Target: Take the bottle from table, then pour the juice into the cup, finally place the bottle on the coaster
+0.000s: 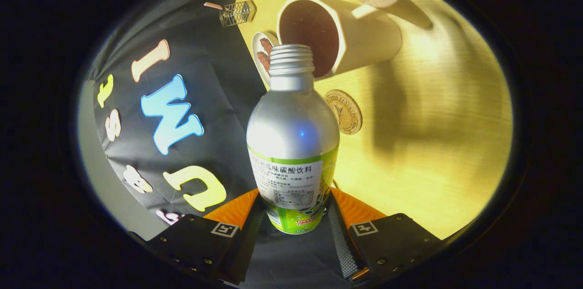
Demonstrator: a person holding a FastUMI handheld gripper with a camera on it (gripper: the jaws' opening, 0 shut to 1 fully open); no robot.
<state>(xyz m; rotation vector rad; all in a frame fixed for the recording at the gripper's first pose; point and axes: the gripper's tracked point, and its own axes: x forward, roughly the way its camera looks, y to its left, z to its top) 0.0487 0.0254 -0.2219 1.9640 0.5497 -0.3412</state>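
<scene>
Clamped between our gripper (295, 216) fingers at six o'clock, the bottle (294, 143) sits held low on its labelled body, both pads pressing its sides, so the tongs are closed as far as the bottle's width allows. We have it tipped so its open threaded neck points at twelve o'clock toward the cup (337, 36), whose dark mouth faces us just beyond the neck. At two o'clock from the bottle's shoulder lies the round coaster (344, 111) on the wooden table (432, 143). A small dish (262, 54) rests at eleven o'clock beside the cup; what it holds is hard to tell. We judge the metal bottle stiff and smooth, likely slippery, lightening as it empties; the grip around the lower body looks sound, though it leaves the neck swinging far out.
</scene>
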